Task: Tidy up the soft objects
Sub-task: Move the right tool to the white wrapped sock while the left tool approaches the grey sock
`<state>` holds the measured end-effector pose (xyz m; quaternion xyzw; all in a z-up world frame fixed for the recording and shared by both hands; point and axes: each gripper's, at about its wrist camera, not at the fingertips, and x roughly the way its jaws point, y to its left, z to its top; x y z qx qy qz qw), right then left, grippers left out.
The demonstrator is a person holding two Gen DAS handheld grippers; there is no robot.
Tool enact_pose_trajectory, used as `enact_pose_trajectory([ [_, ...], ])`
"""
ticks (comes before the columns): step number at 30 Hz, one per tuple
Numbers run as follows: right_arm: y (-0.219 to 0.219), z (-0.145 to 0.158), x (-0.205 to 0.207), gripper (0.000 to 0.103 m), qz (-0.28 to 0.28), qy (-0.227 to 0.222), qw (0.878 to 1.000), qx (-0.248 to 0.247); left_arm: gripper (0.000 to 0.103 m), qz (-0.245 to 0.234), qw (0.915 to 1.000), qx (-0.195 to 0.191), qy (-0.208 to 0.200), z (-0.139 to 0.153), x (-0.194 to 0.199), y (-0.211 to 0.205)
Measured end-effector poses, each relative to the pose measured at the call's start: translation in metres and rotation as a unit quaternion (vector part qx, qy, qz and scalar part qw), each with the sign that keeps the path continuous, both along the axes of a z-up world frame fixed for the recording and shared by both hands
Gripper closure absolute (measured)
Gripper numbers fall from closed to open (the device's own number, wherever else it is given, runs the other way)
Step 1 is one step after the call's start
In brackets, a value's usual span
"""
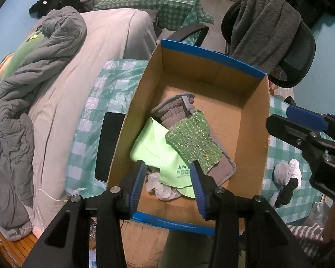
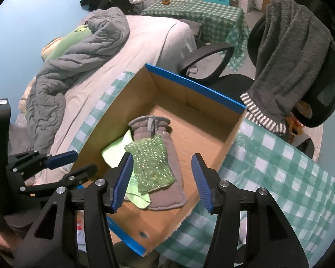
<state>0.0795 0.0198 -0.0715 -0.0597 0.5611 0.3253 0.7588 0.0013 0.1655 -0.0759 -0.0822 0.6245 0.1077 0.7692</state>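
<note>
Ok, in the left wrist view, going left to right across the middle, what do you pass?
Rumpled grey duvet → black tablet → light green cloth → sequined green cloth → cardboard box wall → white and black gloves.

Cloths (image 1: 191, 139) piled in box (image 1: 212, 71); bed (image 1: 105, 44) left of box; chair (image 1: 301, 51) behind; glove (image 1: 287, 178) right.

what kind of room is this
Most likely a lived-in bedroom: a bed with a rumpled grey duvet, an office chair draped with a grey towel, and a cardboard box of soft items.
</note>
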Motion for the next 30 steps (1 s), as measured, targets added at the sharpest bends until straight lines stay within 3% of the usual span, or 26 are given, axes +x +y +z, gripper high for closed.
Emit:
enact_pose_trajectory([
  [10, -0.034, 0.002, -0.005, 0.045, -0.021, 0.004, 1.0, -0.006, 0.054, -0.008, 1.0, 0.004, -0.003, 0.007, -0.004, -0.019],
  [19, -0.079, -0.003, -0.01, 0.043, -0.051, 0.013, 0.998, -0.017, 0.041, -0.033, 0.9994, 0.007, -0.001, 0.009, -0.003, -0.048],
  [30, -0.141, -0.01, -0.014, 0.043, -0.096, 0.021, 0.995, -0.034, 0.04, -0.07, 0.9975, 0.01, 0.004, 0.009, 0.003, -0.09],
])
